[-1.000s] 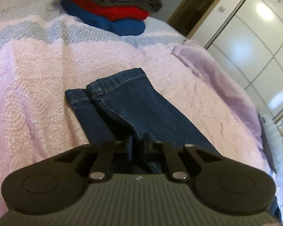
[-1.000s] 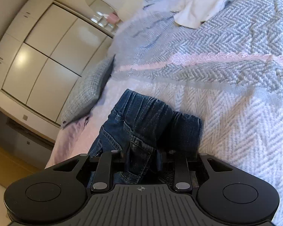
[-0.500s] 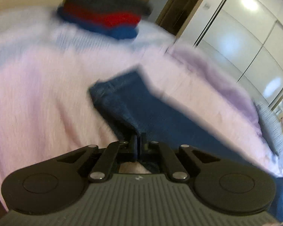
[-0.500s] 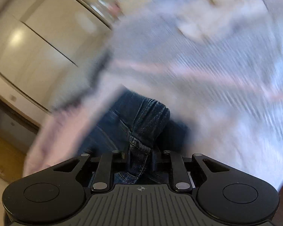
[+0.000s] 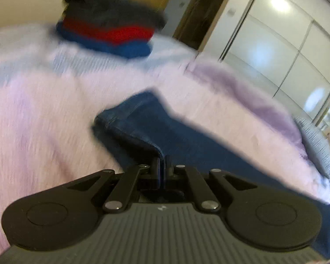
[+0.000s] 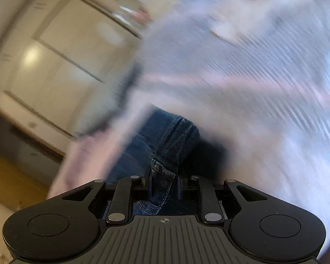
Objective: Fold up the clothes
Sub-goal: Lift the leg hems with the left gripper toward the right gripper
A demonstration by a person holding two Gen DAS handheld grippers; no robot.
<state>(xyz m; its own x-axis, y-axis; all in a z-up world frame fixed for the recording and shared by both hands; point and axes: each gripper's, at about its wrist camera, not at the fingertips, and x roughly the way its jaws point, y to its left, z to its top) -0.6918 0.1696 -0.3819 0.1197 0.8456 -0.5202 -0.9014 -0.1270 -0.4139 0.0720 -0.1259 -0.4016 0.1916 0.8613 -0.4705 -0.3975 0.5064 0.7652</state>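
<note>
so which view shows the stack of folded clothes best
The left wrist view: the stack of folded clothes sits at the far end of the bed, blurred but with grey, red and blue layers visible. The right wrist view does not show it.

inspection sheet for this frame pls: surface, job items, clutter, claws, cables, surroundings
Surface: bed with pink-and-grey bedspread.
Job's things: blue jeans lying on the bed, both ends gripped; folded stack at the far end, grey over red over blue.
Clutter: pale garment on the bed, blurred; grey pillow at the edge.
Claws: left claw shut on a denim fold; right claw shut on bunched denim.
Cables: nothing seen.
Surroundings: white wardrobe doors, dark doorway, wooden floor.
</note>
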